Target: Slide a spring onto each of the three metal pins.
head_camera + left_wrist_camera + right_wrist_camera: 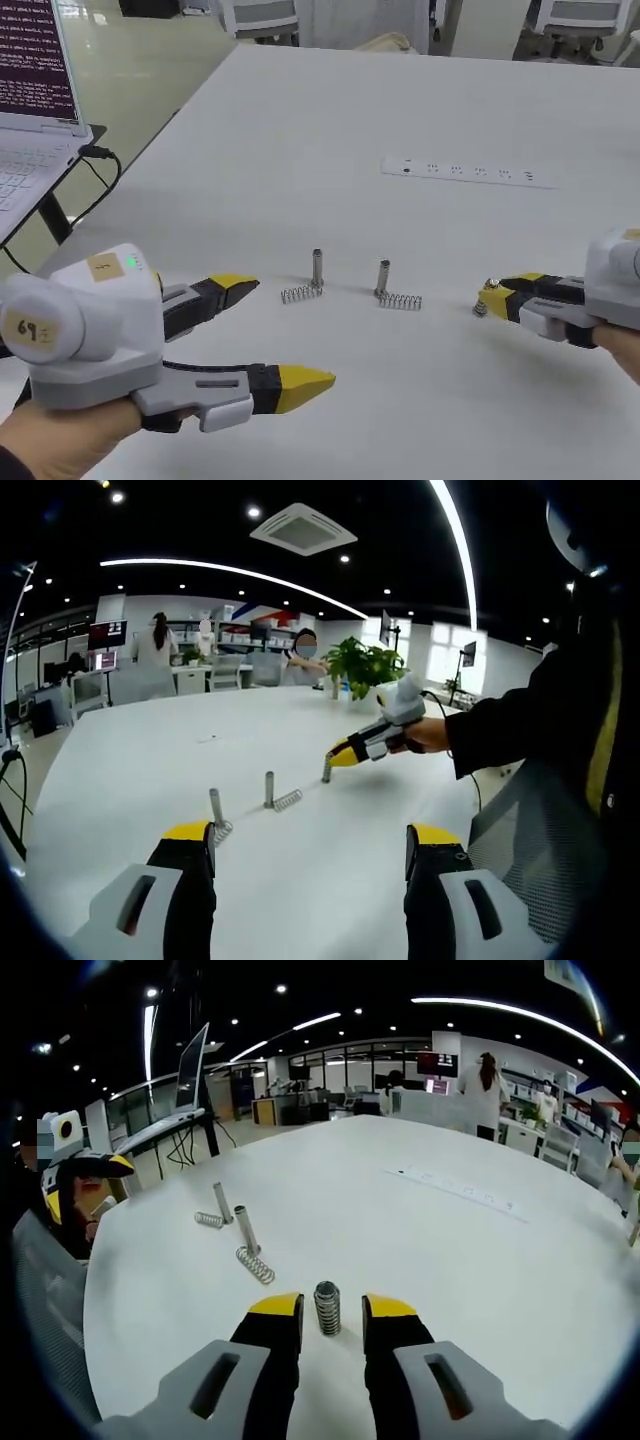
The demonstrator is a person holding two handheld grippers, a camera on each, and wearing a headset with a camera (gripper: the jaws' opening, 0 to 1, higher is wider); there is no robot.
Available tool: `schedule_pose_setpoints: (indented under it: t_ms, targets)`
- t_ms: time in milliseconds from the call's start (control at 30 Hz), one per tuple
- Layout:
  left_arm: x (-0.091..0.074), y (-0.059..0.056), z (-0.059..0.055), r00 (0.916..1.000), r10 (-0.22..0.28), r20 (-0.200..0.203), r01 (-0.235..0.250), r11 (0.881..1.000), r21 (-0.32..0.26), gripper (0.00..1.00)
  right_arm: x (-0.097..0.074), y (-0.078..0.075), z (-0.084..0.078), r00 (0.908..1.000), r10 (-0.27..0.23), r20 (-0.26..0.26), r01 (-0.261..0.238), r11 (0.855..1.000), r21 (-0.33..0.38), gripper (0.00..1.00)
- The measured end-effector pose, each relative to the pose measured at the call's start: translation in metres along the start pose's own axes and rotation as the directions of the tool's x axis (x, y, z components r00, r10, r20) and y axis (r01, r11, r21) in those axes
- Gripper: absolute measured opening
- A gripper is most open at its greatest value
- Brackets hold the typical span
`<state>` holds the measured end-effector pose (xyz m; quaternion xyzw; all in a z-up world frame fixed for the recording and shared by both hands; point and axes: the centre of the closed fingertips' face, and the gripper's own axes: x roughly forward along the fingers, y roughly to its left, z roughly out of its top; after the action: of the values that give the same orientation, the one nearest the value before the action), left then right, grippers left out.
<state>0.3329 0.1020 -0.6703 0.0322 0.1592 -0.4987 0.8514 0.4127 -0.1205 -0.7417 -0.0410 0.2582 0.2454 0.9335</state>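
Between tips of right tongs point(332, 1312): third pin point(486, 297), upright on white bench point(300, 140), fitted spring point(327, 1308) sleeved round it; tongs narrowly parted, slim gap either side, no contact seen. Mid-bench, well apart from that: left pin point(317, 267) and middle pin point(383, 277), both upright and bare; first loose spring point(301, 294) and second loose spring point(400, 301) lying at their feet. Nearer side: left tongs point(275, 332), spread wide, empty. Beyond: power strip point(467, 171); far left, laptop point(30, 90).
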Motion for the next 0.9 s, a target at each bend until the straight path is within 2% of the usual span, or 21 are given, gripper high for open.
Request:
schedule_pose_setpoints:
  t_ms: [267,467,700,900]
  targets:
    - [0.0,0.0,0.002,1.0,-0.001,0.008,0.001,1.0,0.0,0.75,-0.011,-0.002,0.019,0.9991,-0.018,0.037,0.02,0.999,-0.03,0.23]
    - [-0.001,0.0,0.003,0.9999,-0.001,0.015,0.001,1.0,-0.001,0.75,-0.019,0.002,0.044,0.9973,-0.015,0.072,0.021,0.996,-0.086,0.23]
    - [-0.004,0.003,0.006,0.9994,0.009,0.034,-0.009,1.0,-0.004,0.75,-0.02,0.017,0.071,0.9959,0.019,0.088,-0.006,0.988,-0.153,0.24]
    - [-0.008,0.005,0.007,0.9988,0.018,0.046,-0.018,1.0,-0.005,0.75,-0.015,0.034,0.082,0.9962,0.057,0.065,-0.041,0.972,-0.23,0.24]
